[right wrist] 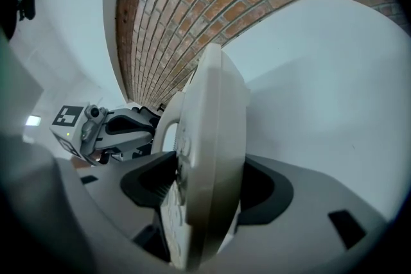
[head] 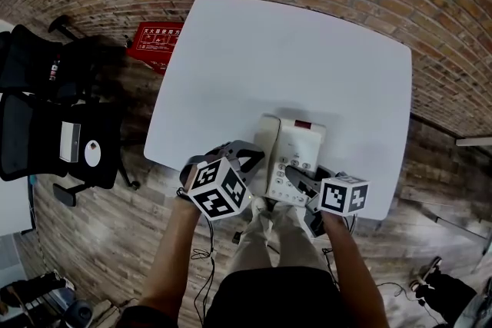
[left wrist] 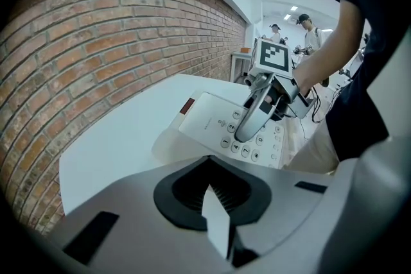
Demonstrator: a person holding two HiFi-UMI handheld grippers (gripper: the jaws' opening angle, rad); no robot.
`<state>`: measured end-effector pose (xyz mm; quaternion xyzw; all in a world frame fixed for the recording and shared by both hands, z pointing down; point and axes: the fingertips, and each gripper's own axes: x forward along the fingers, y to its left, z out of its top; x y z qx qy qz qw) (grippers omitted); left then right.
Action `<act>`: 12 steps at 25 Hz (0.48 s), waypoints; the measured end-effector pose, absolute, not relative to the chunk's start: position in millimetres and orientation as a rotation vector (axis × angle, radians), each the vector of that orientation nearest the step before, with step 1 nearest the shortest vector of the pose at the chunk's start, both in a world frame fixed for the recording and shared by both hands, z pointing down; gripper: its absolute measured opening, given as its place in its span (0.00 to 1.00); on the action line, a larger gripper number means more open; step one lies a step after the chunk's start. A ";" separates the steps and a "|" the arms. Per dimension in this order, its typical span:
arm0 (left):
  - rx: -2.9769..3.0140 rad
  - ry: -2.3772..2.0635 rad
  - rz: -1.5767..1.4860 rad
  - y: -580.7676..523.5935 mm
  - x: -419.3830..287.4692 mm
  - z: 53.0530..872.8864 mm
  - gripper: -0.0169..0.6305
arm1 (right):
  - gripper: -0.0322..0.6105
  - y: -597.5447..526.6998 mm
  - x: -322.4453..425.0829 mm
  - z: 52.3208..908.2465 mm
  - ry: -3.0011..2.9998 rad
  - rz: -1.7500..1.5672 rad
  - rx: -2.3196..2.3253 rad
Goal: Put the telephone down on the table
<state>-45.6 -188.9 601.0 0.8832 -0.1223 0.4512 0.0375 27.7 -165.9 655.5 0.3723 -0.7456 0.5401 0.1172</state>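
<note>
Since the white push-button desk telephone (head: 296, 150) already lies face up on the white, round-cornered table (head: 292, 50), close to its near edge, the putting-down itself looks done, or all but done. Its handset (head: 265, 142) sits in the cradle on the left side, and the keypad end faces the person. Whether that near end rests fully flat on the tabletop I cannot tell.

The right gripper (head: 301, 182) has the near end between its jaws, one over the keys and one beneath. The jaws stand wide apart, and as I judge it the pads do not press on the casing. What is left is for this gripper to draw clear without dragging the telephone over the edge.

The left gripper (head: 240, 156) hovers just beside the handset side, its jaws together on nothing.

Farther out, a red printed sign (head: 157, 42) lies on the brick-patterned floor by the table's far left corner, and a black office chair (head: 46, 111) stands well apart to the left.
</note>
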 end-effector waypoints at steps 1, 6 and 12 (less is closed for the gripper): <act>2.710 -0.378 1.383 -188.6 -45.3 600.8 0.04 | 0.47 -165.7 28.5 656.1 -2.172 1.578 1.094; 2.713 -0.384 1.373 -187.6 -43.4 599.9 0.04 | 0.49 -164.1 29.8 659.2 -2.121 1.594 1.100; 2.720 -0.388 1.363 -186.5 -40.2 599.3 0.04 | 0.51 -162.7 33.4 663.2 -2.071 1.606 1.116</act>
